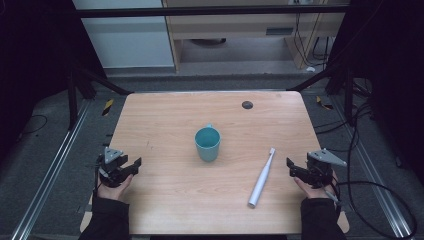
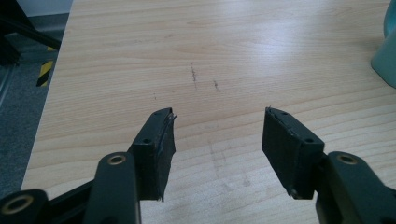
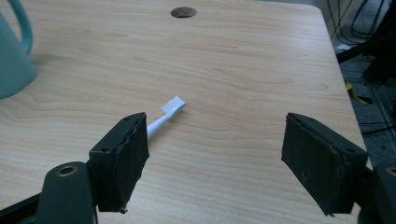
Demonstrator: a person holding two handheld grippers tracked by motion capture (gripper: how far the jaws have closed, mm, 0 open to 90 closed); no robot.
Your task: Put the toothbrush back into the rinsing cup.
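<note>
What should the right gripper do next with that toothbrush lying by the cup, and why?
Probably ease the right gripper left and down over the white toothbrush. Its jaws stand open and empty, the toothbrush lies flat just beside it, and the teal cup stands upright.

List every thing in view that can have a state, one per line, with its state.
cup: upright on the table, mouth up, apart from both grippers.
toothbrush: lying flat, brush head pointing away from the person, untouched.
left gripper: jaws open, nothing between them.
right gripper: jaws wide open, nothing gripped.
table: wooden top, a round dark hole near its far edge.
</note>
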